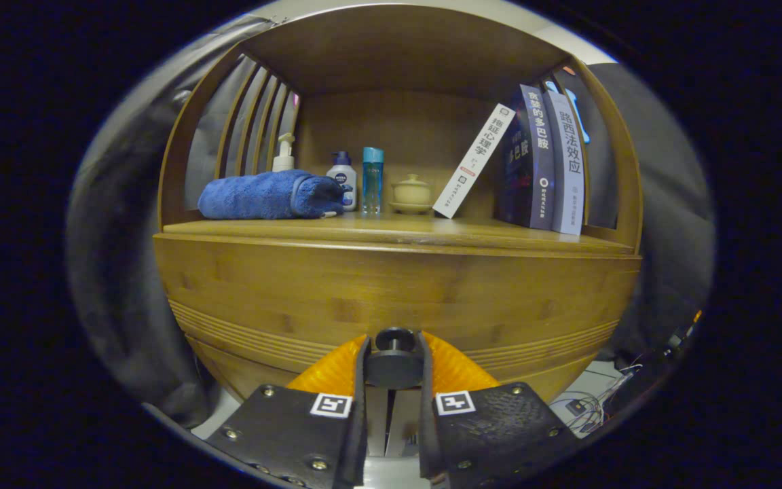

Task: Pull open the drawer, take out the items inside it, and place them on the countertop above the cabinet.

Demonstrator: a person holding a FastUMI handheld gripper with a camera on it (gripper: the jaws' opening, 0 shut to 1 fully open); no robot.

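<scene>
Hand-held gripper (394,356) clenched on drawer knob (394,360) | drawer (391,299) looks closed or barely open | contents unseen | emptying onto tabletop (391,229) all remains

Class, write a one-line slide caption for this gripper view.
Gripper jaws closed on the drawer knob, below a shelf holding a towel, bottles and books.

drawer (391,299) interior — hidden behind shut front | knob (394,360) sides — covered by gripper (394,370) fingers
</scene>
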